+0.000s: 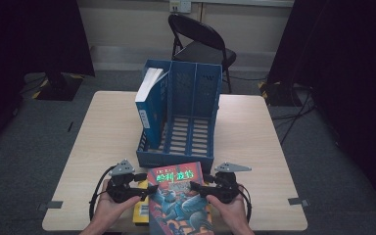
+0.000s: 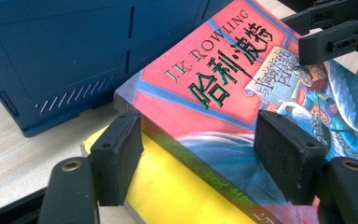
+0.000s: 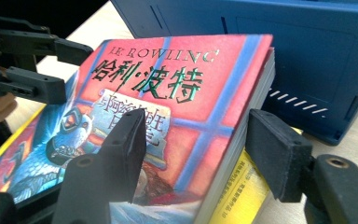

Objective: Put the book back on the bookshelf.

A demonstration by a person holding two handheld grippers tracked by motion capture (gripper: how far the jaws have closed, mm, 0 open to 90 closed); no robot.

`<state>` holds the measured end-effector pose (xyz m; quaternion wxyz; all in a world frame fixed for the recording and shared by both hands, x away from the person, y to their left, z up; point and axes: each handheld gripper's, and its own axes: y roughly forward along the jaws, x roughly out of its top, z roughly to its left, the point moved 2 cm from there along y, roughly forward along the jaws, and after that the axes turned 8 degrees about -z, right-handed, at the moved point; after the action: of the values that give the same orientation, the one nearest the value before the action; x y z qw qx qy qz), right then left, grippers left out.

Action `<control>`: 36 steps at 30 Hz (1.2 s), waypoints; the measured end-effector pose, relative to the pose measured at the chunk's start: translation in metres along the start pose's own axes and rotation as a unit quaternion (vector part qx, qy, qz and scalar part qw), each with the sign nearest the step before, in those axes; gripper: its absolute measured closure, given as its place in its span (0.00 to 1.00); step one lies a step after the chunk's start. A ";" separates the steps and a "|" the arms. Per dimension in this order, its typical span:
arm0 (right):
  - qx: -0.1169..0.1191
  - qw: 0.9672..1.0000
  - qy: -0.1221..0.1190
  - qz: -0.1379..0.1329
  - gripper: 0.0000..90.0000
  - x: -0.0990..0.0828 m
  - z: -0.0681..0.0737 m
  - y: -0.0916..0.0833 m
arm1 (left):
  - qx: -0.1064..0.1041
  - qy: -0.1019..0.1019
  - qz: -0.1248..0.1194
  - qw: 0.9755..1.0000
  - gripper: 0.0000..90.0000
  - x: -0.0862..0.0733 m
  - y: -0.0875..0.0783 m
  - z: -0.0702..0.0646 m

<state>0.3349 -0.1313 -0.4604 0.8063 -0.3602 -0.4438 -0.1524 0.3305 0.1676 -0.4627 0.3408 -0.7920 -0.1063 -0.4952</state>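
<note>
A thick book with a red cover (image 1: 176, 196) (image 2: 214, 79) (image 3: 191, 93) lies on a yellow book (image 1: 139, 214) (image 2: 177, 196) (image 3: 242, 191) at the table's near edge. My left gripper (image 1: 146, 189) (image 2: 200, 154) straddles its spine side, one pad over the cover and the other beside the spine. My right gripper (image 1: 199, 189) (image 3: 198, 149) straddles the opposite page edge, with a thin gap between the outer pad and the pages. Neither pair of pads visibly presses on the book. Each gripper view also has the other gripper farther off: the left (image 3: 60, 67), the right (image 2: 303, 35).
A blue file rack (image 1: 196, 88) (image 2: 65, 60) (image 3: 307, 51) stands just behind the books, with a blue book (image 1: 149, 103) leaning in its left compartment. The wooden table (image 1: 254, 147) has bare surface on both sides. A black folding chair (image 1: 200, 41) stands beyond the table.
</note>
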 end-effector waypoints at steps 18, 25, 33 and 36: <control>0.081 0.996 0.005 -0.023 0.67 -0.001 0.012 -0.023 | -0.001 -0.001 0.001 1.000 0.36 0.000 0.000 0.000; 0.080 0.997 0.006 0.016 0.57 0.006 0.003 0.006 | -0.001 0.000 0.001 1.000 0.36 0.000 0.000 0.000; 0.088 0.996 -0.004 0.032 0.54 0.020 0.005 0.030 | -0.001 0.002 -0.001 1.000 0.35 0.000 0.000 0.000; 0.105 0.994 0.006 0.030 0.67 0.020 0.005 0.034 | -0.003 0.000 0.001 1.000 0.35 0.000 0.000 0.001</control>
<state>0.3622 -0.1025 -0.4570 0.8464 -0.2857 -0.4417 -0.0832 0.3312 0.1684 -0.4629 0.3387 -0.7931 -0.1041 -0.4955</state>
